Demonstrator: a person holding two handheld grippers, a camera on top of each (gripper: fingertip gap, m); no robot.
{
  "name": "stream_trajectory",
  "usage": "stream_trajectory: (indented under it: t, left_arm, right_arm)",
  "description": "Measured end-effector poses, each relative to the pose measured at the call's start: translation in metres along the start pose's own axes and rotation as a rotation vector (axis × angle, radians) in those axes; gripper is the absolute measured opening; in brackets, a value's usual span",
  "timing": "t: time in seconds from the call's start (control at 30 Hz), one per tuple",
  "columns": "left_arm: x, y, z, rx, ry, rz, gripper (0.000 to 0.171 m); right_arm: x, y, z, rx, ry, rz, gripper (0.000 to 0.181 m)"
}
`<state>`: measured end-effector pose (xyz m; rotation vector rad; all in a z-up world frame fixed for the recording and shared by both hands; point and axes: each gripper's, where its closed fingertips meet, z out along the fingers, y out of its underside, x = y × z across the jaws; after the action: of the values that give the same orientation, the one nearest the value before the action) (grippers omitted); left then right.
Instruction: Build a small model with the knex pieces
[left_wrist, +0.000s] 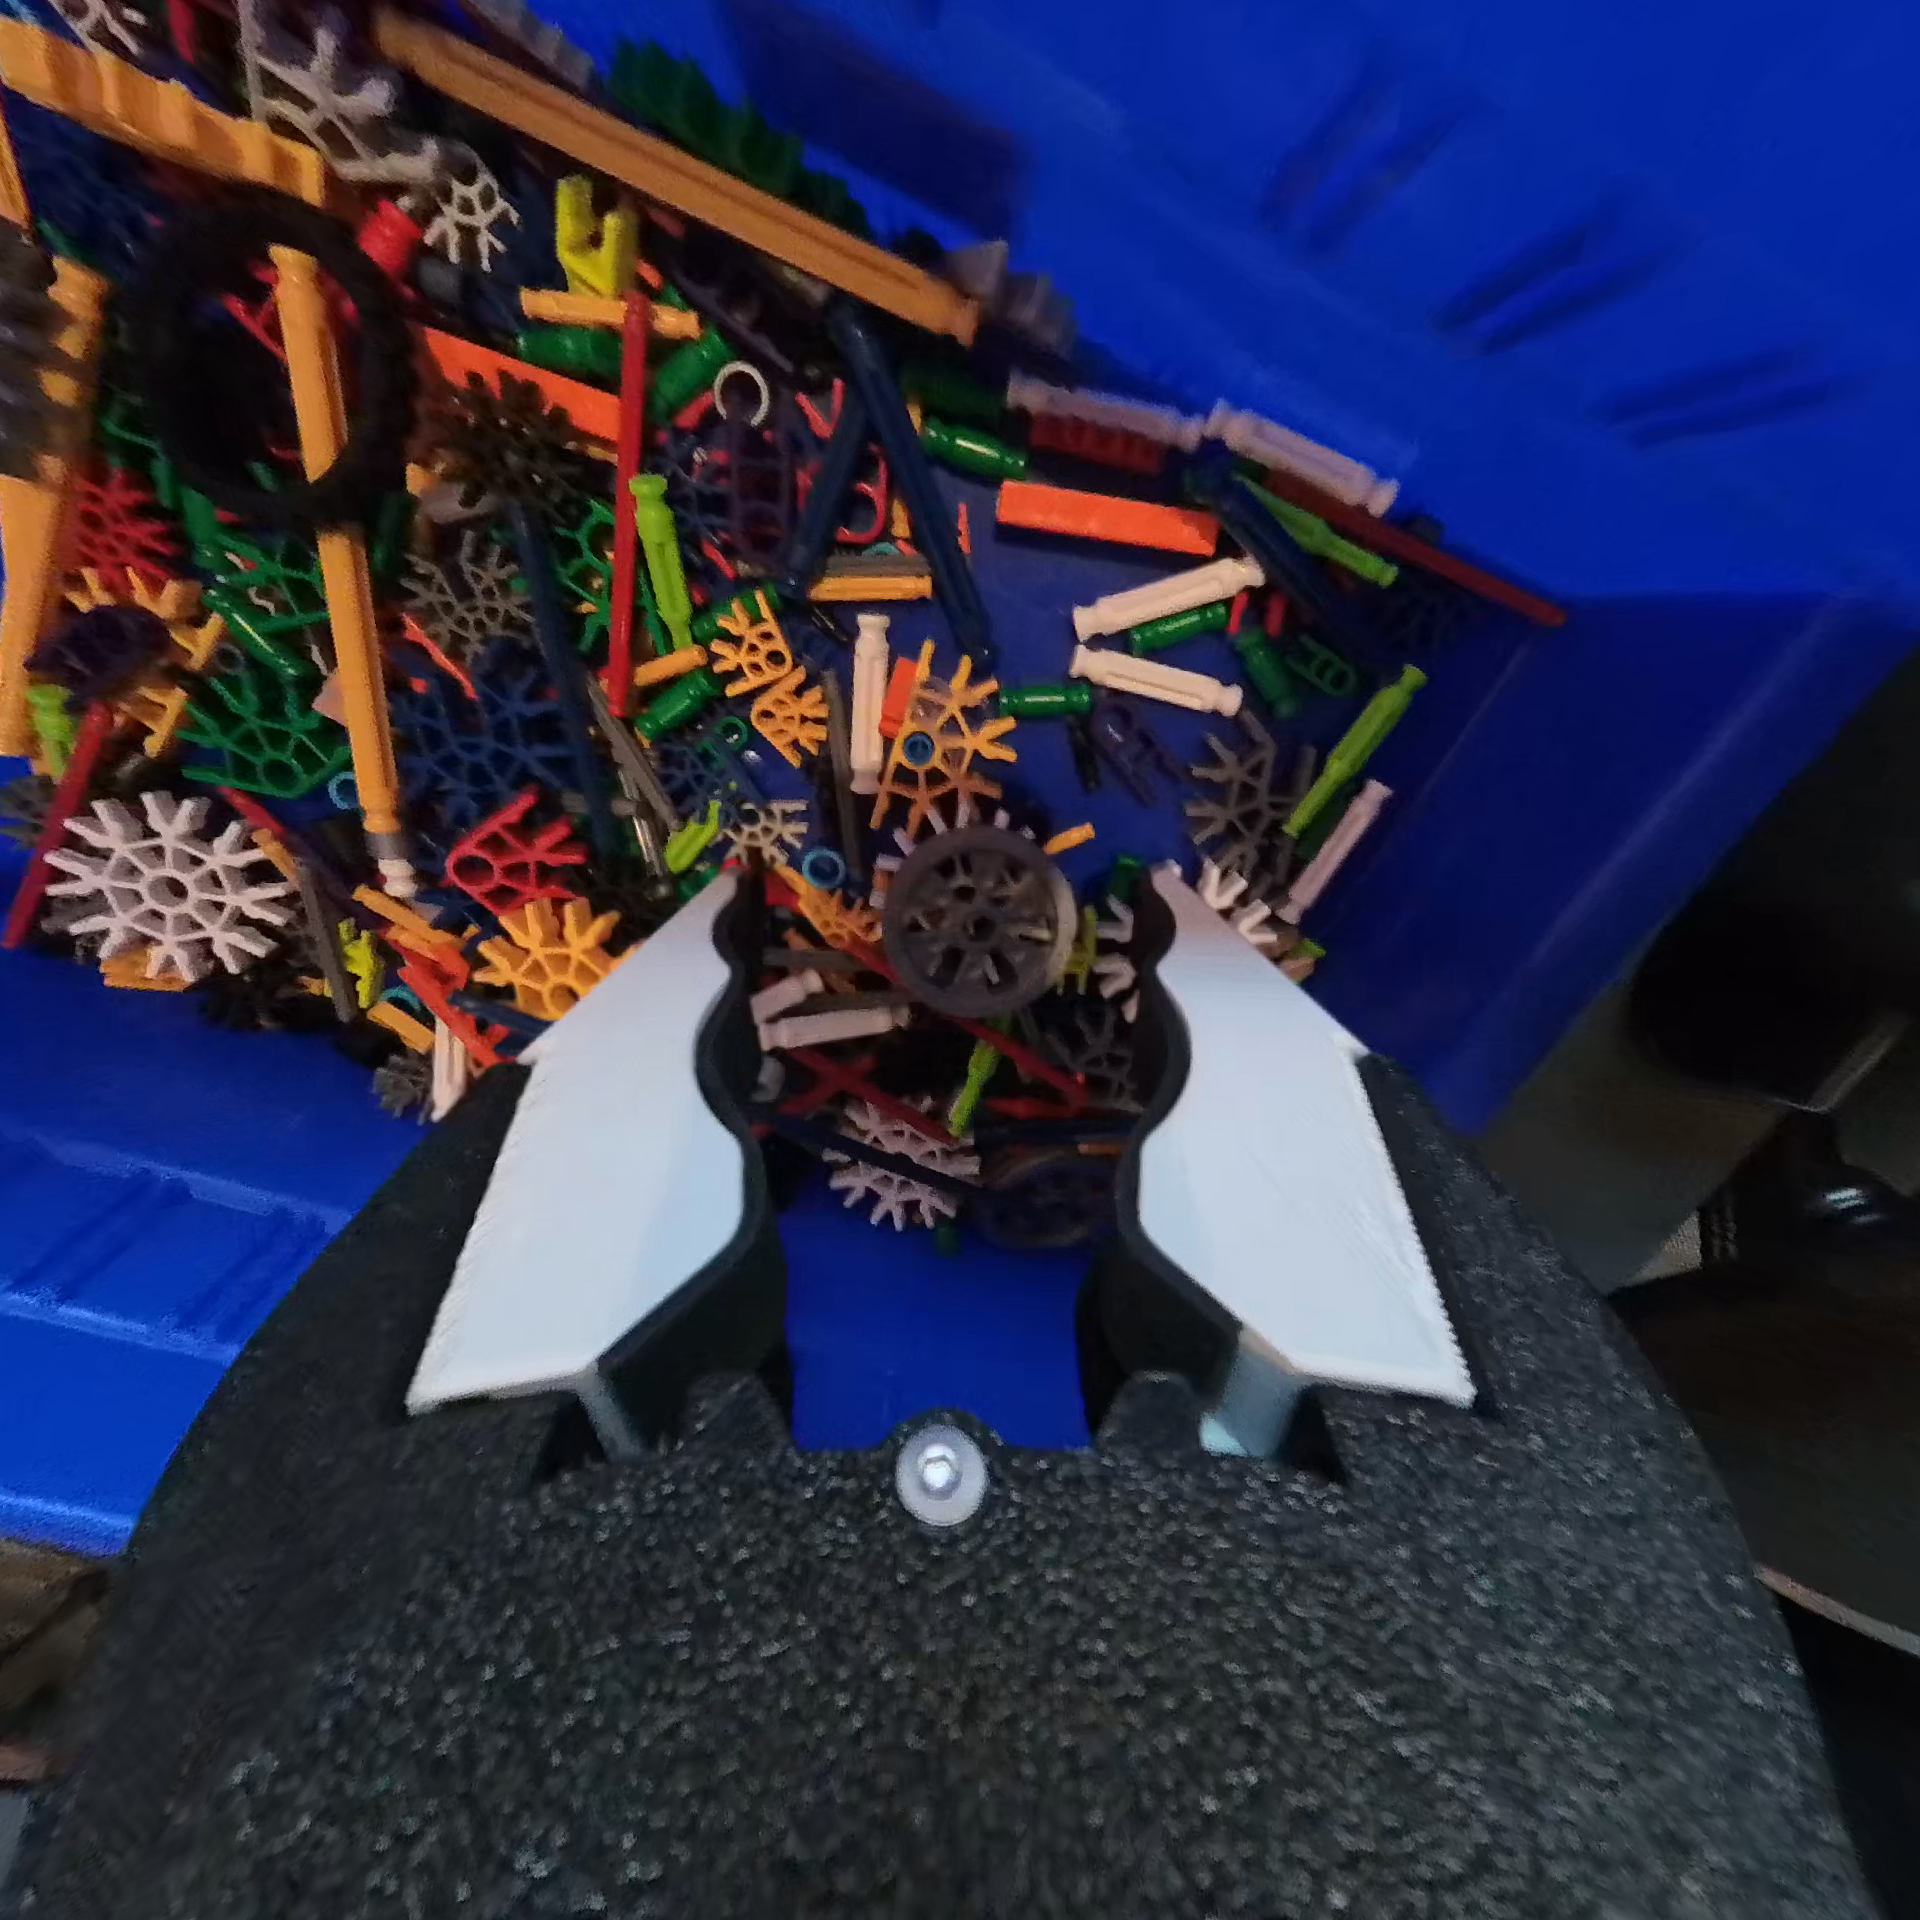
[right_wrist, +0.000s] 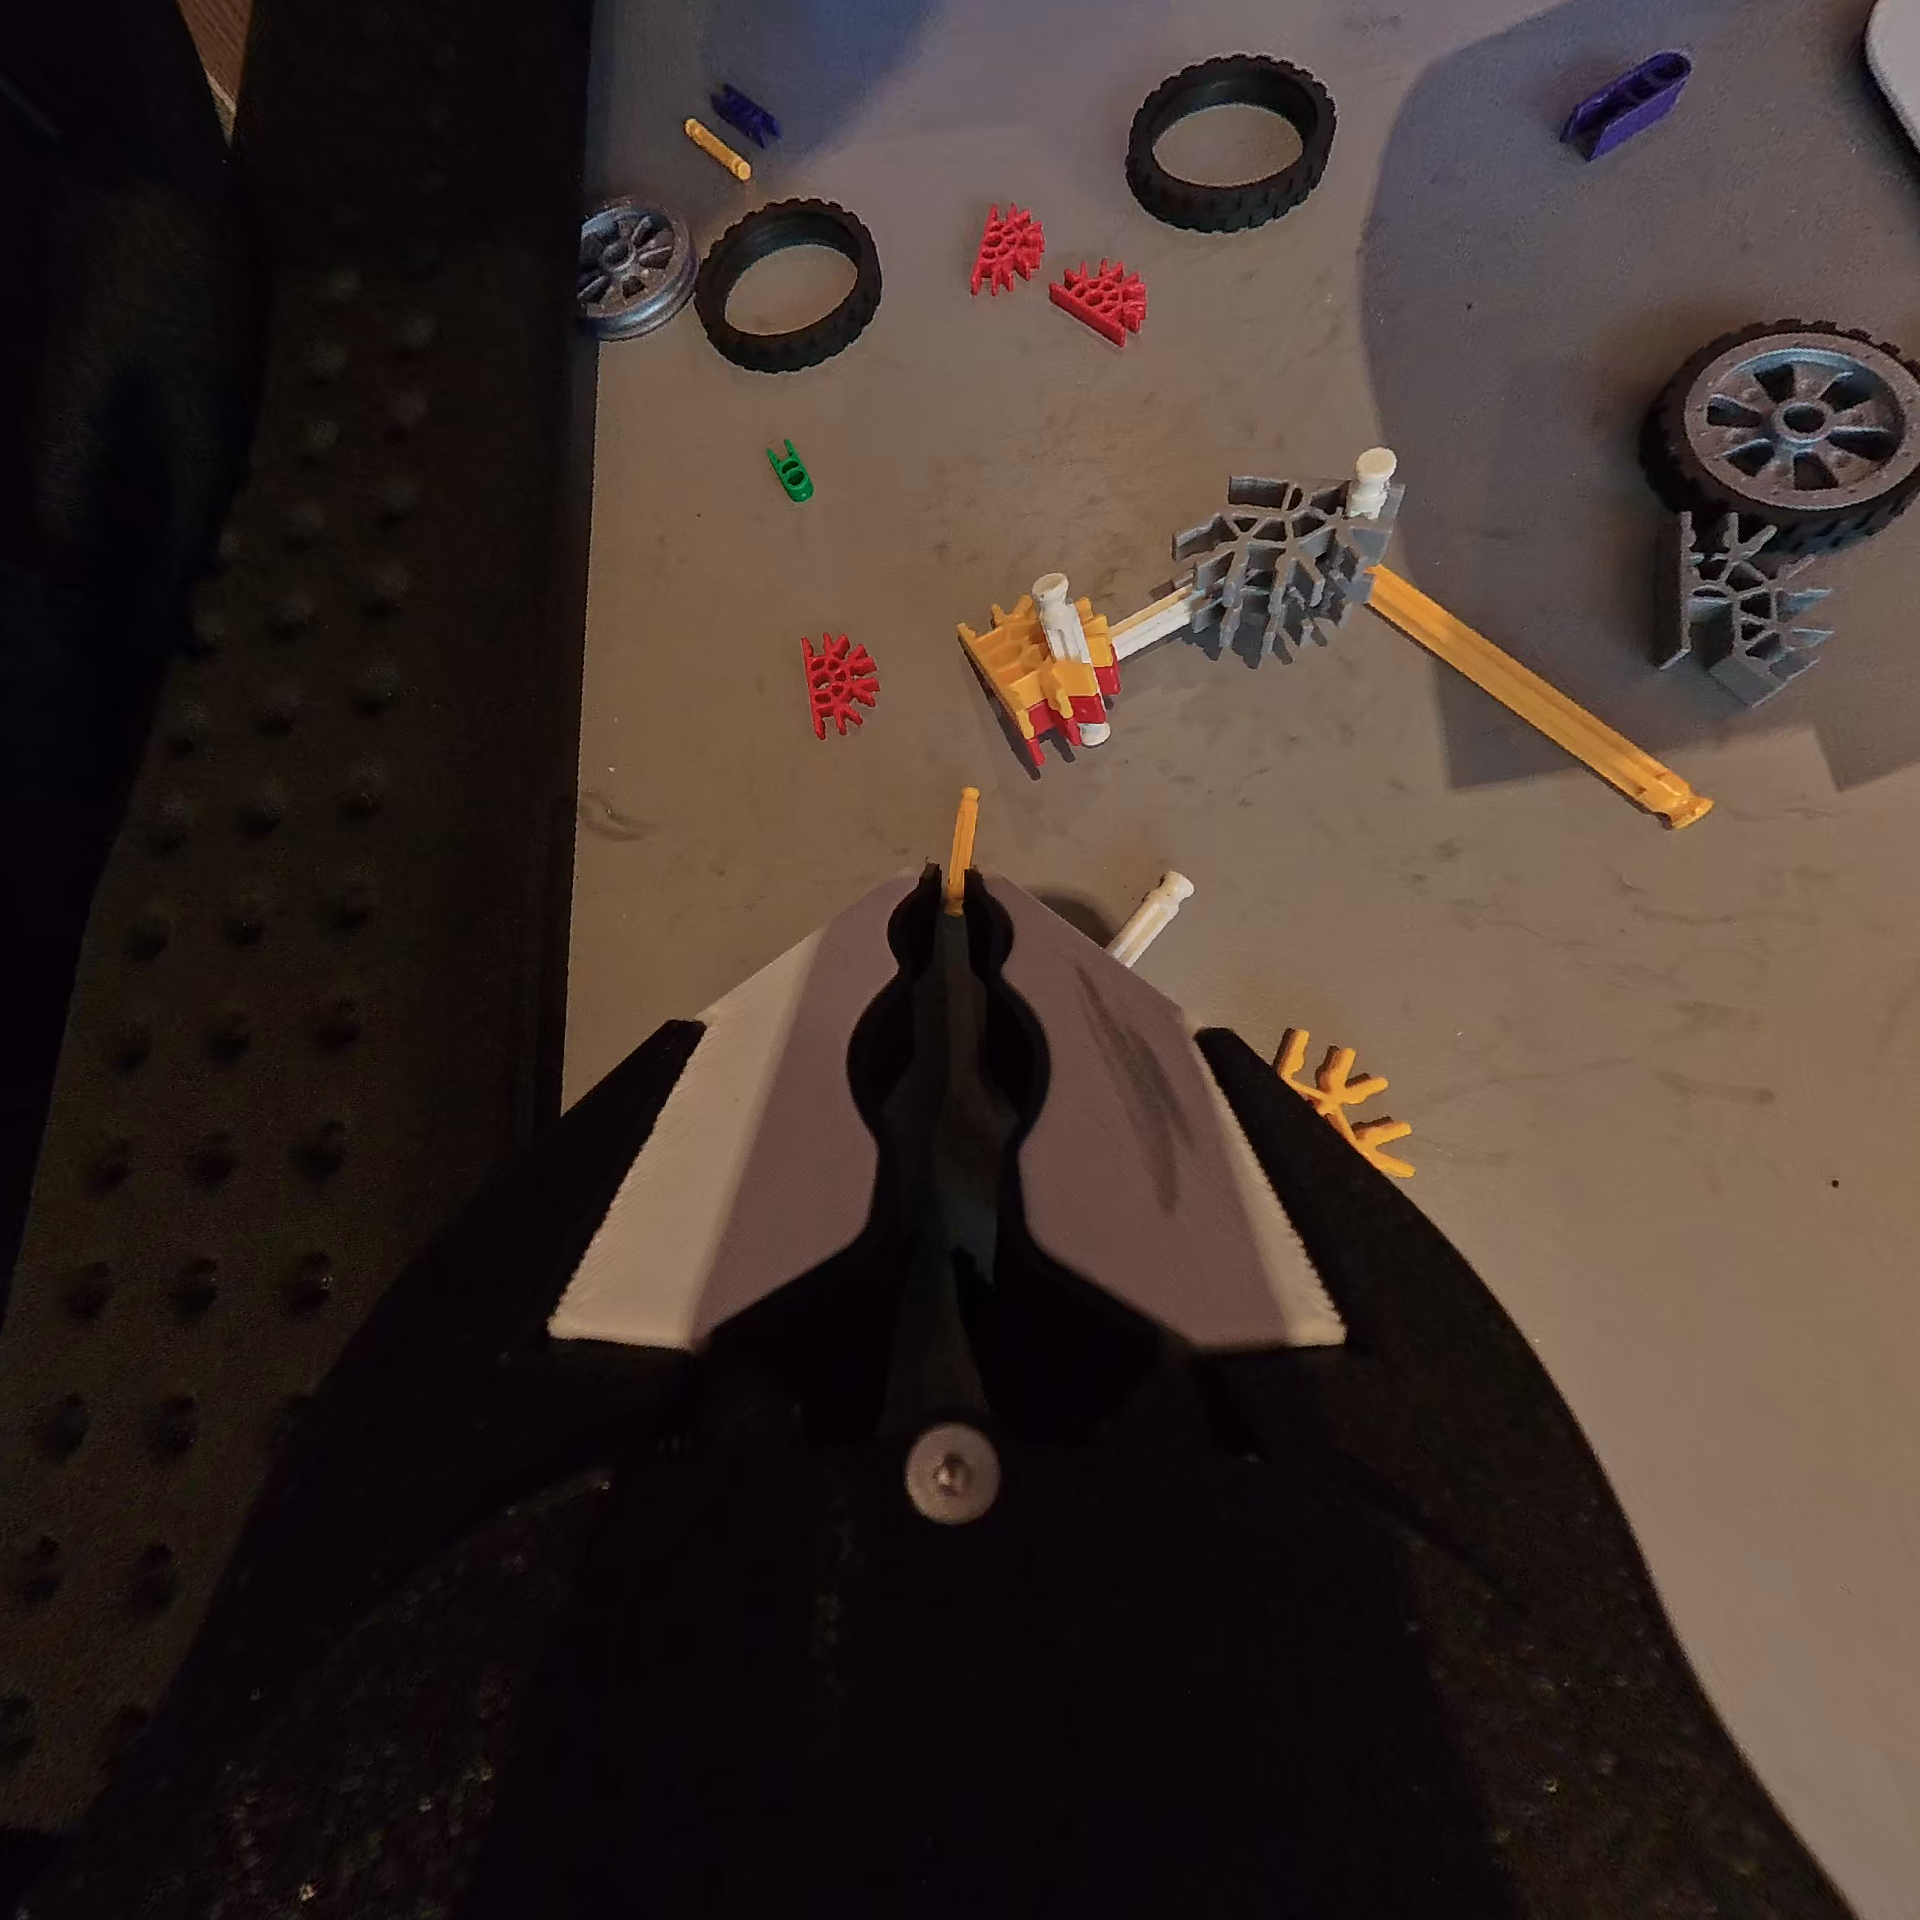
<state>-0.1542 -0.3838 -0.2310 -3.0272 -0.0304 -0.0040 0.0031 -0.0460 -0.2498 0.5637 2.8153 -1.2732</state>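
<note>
My left gripper (left_wrist: 940, 894) is open over a blue bin (left_wrist: 1351, 260) full of plastic construction rods and connectors. A dark grey wheel hub (left_wrist: 977, 925) lies in the pile between its fingertips, not gripped. My right gripper (right_wrist: 948, 878) is shut on a short orange rod (right_wrist: 963, 831) that sticks out past the tips, above a grey table (right_wrist: 1351, 1351). Ahead of it lies a small assembly (right_wrist: 1174, 613) of yellow, red and grey connectors with white rods and a long orange rod (right_wrist: 1538, 701).
On the table lie two black tyres (right_wrist: 788, 286) (right_wrist: 1231, 143), a grey hub (right_wrist: 634, 265), a wheel with tyre (right_wrist: 1797, 436), red connectors (right_wrist: 840, 683), a white rod (right_wrist: 1151, 916), a yellow connector (right_wrist: 1345, 1107) and purple pieces (right_wrist: 1626, 104). A dark dimpled mat (right_wrist: 260, 831) runs along the left. The grippers' ends are close to 40 cm from one another.
</note>
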Motion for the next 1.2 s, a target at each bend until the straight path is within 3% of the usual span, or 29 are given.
stream_trajectory:
  t: [0.33,0.57,1.2]
  left_arm:
    - [0.000,0.006,0.013,-0.074,0.038,-0.013,0.075]
    - [-0.010,0.019,0.009,-0.133,-0.011,-0.047,0.075]
    - [0.003,0.014,0.010,-0.127,0.040,-0.011,0.071]
  right_arm:
    - [-0.001,0.000,0.000,0.000,-0.004,-0.002,0.004]
    - [-0.001,0.000,0.000,-0.001,-0.005,-0.005,0.004]
    - [-0.002,0.000,0.000,-0.002,-0.011,-0.008,0.004]
